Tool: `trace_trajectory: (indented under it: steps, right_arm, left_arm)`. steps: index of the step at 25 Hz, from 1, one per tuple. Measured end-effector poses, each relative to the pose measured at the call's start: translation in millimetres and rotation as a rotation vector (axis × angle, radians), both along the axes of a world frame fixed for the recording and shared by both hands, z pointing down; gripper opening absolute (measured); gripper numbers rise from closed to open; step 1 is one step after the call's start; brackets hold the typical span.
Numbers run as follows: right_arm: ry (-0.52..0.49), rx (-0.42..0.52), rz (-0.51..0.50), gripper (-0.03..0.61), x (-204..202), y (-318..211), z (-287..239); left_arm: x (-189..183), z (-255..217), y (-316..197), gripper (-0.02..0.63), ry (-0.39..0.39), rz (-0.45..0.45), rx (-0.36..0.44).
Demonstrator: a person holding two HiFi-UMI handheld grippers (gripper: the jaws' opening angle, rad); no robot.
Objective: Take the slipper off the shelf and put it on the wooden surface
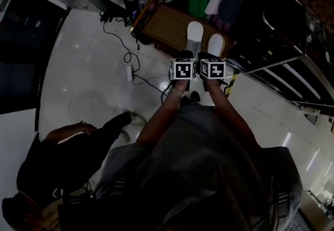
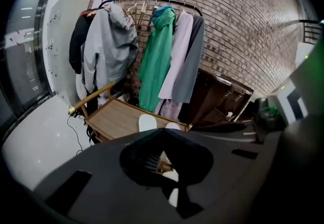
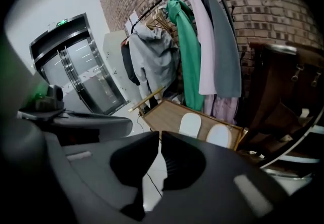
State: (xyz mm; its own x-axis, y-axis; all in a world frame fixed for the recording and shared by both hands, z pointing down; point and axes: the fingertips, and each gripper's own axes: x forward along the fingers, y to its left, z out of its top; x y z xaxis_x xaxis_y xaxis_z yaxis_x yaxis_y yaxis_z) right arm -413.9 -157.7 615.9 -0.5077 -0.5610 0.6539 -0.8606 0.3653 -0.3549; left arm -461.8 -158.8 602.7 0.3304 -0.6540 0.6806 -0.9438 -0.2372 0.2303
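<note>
Two white slippers lie side by side on the low wooden surface (image 1: 164,26): the left slipper (image 1: 194,34) and the right slipper (image 1: 215,43). The left gripper view shows them too, the left slipper (image 2: 147,123) and the right slipper (image 2: 172,126) just past the jaw tips, and so does the right gripper view, left slipper (image 3: 190,124) and right slipper (image 3: 218,135). My left gripper (image 1: 187,55) and right gripper (image 1: 205,57) hover close together just short of the slippers' near ends. Both are shut, with nothing between the jaws.
A clothes rack (image 2: 152,3) with several jackets stands behind the wooden surface, against a brick wall. A dark shelf unit (image 1: 282,32) is to the right. A cable and power strip (image 1: 129,71) lie on the white floor. A person in black (image 1: 68,157) crouches at lower left.
</note>
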Motion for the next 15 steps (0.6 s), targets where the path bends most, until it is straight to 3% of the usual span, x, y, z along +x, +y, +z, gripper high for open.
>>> trace_trajectory:
  steps: [15]
  right_arm:
    - [0.011,-0.020,-0.002,0.015,20,12,-3]
  left_arm:
    - [13,0,10,0.005,-0.016,0.001,-0.016]
